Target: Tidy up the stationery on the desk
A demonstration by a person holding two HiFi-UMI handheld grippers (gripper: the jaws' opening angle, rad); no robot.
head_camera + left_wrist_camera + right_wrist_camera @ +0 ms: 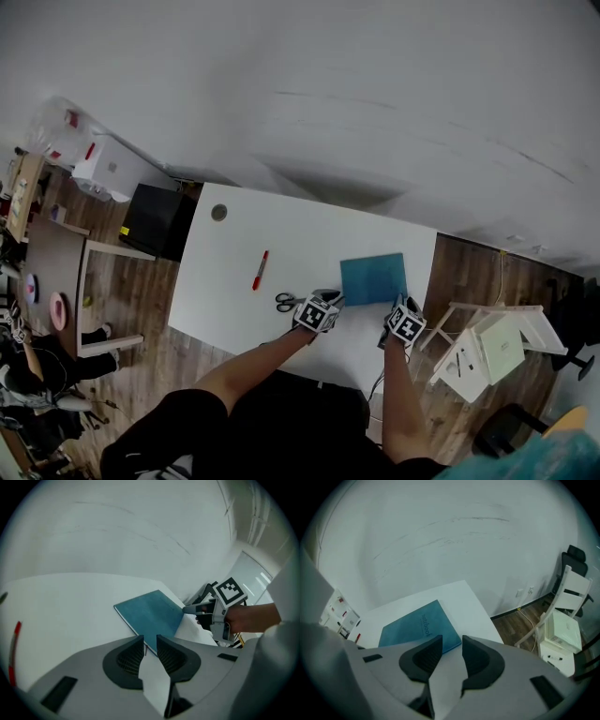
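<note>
Spread and empty, left gripper (328,300) and right gripper (397,305) flank the notebook (373,278). Lying flat on the table (225,281), it may skid rather than lift.

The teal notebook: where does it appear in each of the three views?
Head view: notebook right of centre, near the right edge of the white desk.
Left gripper view: notebook at centre.
Right gripper view: notebook lower centre-left.
Shared landmark: the white desk under it.

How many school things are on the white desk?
3: a red pen toward the left, scissors at the near edge, and a teal notebook on the right. More could be hidden.
</note>
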